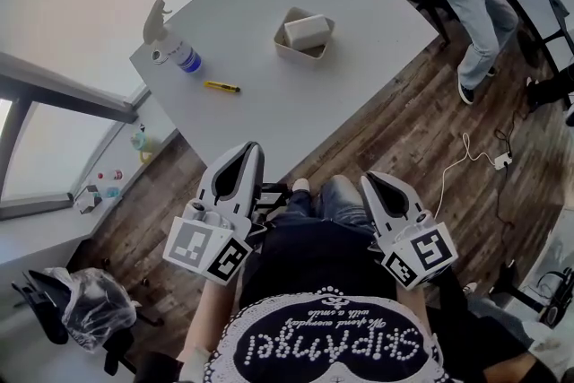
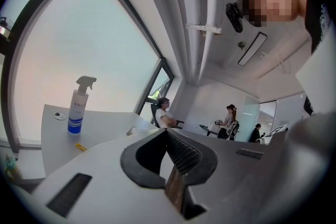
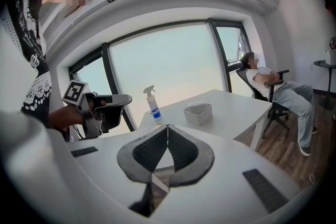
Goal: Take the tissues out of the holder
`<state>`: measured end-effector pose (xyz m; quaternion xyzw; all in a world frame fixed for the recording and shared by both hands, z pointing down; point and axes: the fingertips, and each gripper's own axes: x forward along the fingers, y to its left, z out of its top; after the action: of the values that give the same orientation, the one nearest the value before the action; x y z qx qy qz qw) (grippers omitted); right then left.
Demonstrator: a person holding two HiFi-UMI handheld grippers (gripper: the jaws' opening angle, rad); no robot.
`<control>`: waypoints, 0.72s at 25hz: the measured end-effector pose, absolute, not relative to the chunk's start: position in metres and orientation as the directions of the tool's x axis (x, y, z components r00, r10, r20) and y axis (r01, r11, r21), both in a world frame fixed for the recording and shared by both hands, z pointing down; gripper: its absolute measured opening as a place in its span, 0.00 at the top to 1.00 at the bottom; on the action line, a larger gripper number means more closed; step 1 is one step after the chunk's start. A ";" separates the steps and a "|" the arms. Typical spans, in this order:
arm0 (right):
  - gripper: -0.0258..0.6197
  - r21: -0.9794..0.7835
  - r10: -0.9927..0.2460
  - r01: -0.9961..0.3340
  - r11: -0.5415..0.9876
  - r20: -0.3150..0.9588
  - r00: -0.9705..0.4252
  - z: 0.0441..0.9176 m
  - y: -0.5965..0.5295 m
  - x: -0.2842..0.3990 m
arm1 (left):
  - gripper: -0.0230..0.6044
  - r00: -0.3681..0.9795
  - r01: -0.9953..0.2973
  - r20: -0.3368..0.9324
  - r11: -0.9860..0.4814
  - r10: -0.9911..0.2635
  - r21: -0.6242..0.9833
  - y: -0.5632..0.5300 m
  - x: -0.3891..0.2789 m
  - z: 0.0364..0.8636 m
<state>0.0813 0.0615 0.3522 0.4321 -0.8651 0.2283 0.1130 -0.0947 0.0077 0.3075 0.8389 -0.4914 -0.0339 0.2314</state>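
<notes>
Head view: The left hand-held gripper [image 1: 244, 159] and the right hand-held gripper [image 1: 377, 186] are both held close in front of the person's body, short of the near edge of the counter [image 1: 359, 13]. The holder [image 1: 285, 49] stands toward the far side of the counter with the tissues [image 1: 307, 30] sitting in it, well apart from both tools. A spray bottle [image 1: 179, 54] and a yellow pen-like item [image 1: 221, 86] lie to the left of the holder.

Left gripper view: The jaws of the left hand-held gripper [image 2: 167, 131] meet at the tips, with nothing between them. The spray bottle [image 2: 77, 107] stands on the counter ahead and to the left.

Right gripper view: The jaws of the right hand-held gripper [image 3: 168, 126] are pressed together and hold nothing. The holder [image 3: 198, 114] lies ahead and slightly right of the jaw line.

Assessment: The tissues are untouched, so the step in hand is the approach, and it is not yet begun. The next move calls for carrying one tool forward over the counter, parting its jaws above the holder and closing them on the tissues. The other tool may be needed to steady the light holder against lifting.
</notes>
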 end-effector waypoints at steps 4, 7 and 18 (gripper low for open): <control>0.94 -0.309 -0.690 -0.789 0.531 0.383 -0.614 0.352 0.059 0.082 | 0.96 0.506 -0.816 0.183 -0.400 -0.843 0.417 0.008 -0.092 0.308; 0.94 -0.325 -0.676 -0.776 0.540 0.381 -0.630 0.354 0.055 0.083 | 0.96 0.490 -0.827 0.197 -0.382 -0.849 0.412 0.008 -0.091 0.308; 0.94 -0.369 -0.605 -0.713 0.596 0.377 -0.701 0.361 0.013 0.091 | 0.96 0.395 -0.881 0.232 -0.295 -0.889 0.370 -0.017 -0.085 0.304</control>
<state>0.0906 0.0132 0.3611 0.3714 -0.8870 0.2529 0.1068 -0.0851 -0.0170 0.3042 0.8046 -0.5501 -0.0089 0.2236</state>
